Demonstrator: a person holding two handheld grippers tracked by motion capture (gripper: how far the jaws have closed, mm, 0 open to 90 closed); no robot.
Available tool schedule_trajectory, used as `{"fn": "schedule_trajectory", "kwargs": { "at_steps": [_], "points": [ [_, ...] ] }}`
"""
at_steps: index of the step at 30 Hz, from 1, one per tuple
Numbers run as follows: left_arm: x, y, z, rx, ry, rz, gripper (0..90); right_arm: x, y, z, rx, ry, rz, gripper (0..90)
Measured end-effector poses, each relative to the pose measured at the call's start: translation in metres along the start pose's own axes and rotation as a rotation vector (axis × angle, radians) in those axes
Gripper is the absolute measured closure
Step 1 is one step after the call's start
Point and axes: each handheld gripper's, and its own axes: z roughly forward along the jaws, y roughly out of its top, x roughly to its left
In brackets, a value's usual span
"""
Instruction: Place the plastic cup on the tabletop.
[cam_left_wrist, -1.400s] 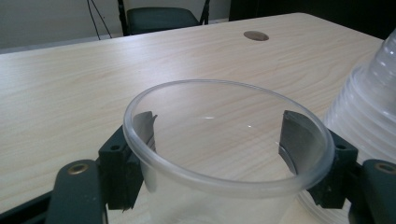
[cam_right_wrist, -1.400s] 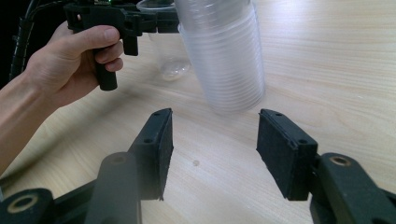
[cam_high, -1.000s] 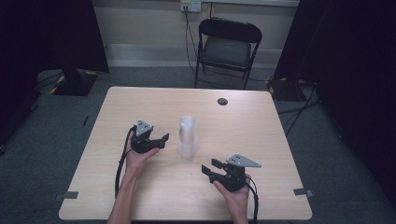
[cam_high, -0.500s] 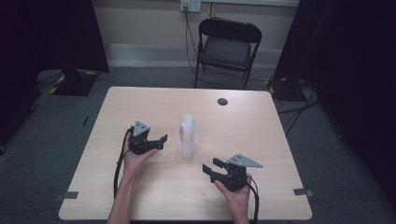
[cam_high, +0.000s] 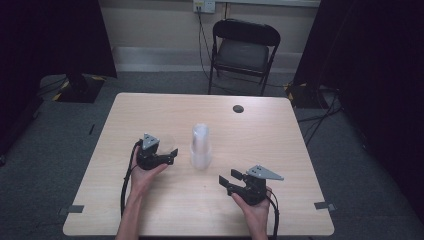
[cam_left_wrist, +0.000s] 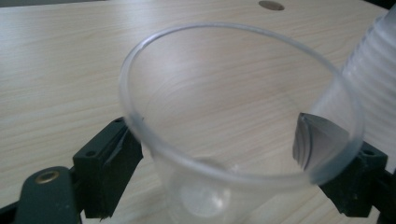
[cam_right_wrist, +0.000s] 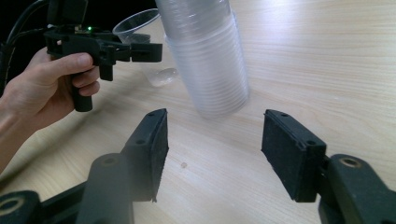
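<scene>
Left gripper view: clear cup stands between the wide, just-opened jaws, one inside its rim.

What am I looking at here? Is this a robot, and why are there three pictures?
It is no robot arm: a person holds a hand tool with two black jaws in each hand. The high view looks down on the table from above. The other two pictures come from small cameras riding on the tools, looking out along their jaws.

A stack of clear cups stands upside down in the middle of the table. A single clear cup stands upright beside it, between the jaws of the left gripper. Those jaws have just been opening and seem no longer to squeeze it. The right gripper points at the stack. Its jaws have also just been opening, with nothing between them.
</scene>
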Motion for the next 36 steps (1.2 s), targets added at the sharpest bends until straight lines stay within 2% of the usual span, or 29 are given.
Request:
{"fn": "schedule_trajectory", "kwargs": {
  "at_steps": [3, 6, 7, 11, 12, 14, 16, 19, 22, 24, 25, 26, 31, 33, 34, 36],
  "points": [
    [-0.002, 0.0, -0.004, 0.002, -0.009, 0.009, 15.8, -0.002, -0.002, 0.0, 0.003, -0.005, 0.006, 40.4],
    [-0.006, -0.001, -0.01, -0.023, 0.024, 0.03, 16.1, -0.003, -0.003, 0.001, 0.004, -0.009, 0.009, 39.4],
    [-0.006, -0.001, -0.011, -0.028, 0.017, 0.02, 16.1, -0.004, -0.003, 0.0, 0.0, -0.014, 0.008, 38.7],
    [-0.007, -0.003, -0.017, -0.021, 0.018, 0.018, 15.9, -0.005, -0.003, -0.002, -0.004, -0.027, 0.009, 36.2],
    [-0.008, -0.005, -0.022, -0.009, 0.013, -0.002, 16.1, -0.005, -0.004, -0.002, -0.005, -0.029, 0.005, 35.9],
    [-0.01, -0.005, -0.025, 0.02, 0.03, 0.015, 16.1, -0.006, -0.005, -0.002, -0.009, -0.027, 0.005, 34.8],
    [-0.011, -0.007, -0.03, -0.012, 0.013, -0.006, 16.3, -0.007, -0.005, -0.002, -0.008, -0.023, 0.008, 34.8],
    [-0.013, -0.01, -0.037, -0.023, 0.015, -0.021, 17.0, -0.007, -0.006, -0.002, -0.007, -0.028, 0.006, 34.8],
    [-0.016, -0.013, -0.045, -0.028, 0.015, 0.002, 15.4, -0.008, -0.006, -0.004, -0.009, -0.034, 0.008, 34.9],
    [-0.021, -0.015, -0.051, -0.068, 0.013, -0.001, 15.4, -0.009, -0.007, -0.005, -0.008, -0.036, 0.008, 34.9],
    [-0.021, -0.015, -0.051, -0.068, 0.013, -0.001, 15.5, -0.009, -0.007, -0.006, -0.011, -0.039, 0.01, 34.9],
    [-0.022, -0.017, -0.057, -0.074, -0.008, 0.005, 15.5, -0.01, -0.008, -0.007, -0.01, -0.041, 0.01, 34.9],
    [-0.027, -0.023, -0.069, -0.081, -0.028, 0.019, 15.5, -0.013, -0.009, -0.01, -0.017, -0.052, 0.02, 34.9],
    [-0.03, -0.027, -0.075, -0.086, -0.055, -0.013, 15.5, -0.016, -0.009, -0.012, -0.017, -0.06, 0.022, 34.9],
    [-0.029, -0.028, -0.077, -0.07, -0.067, -0.012, 15.5, -0.016, -0.009, -0.012, -0.016, -0.064, 0.021, 34.9],
    [-0.031, -0.03, -0.081, -0.061, -0.033, -0.009, 15.7, -0.017, -0.009, -0.013, -0.015, -0.066, 0.02, 34.8]
  ]
}}
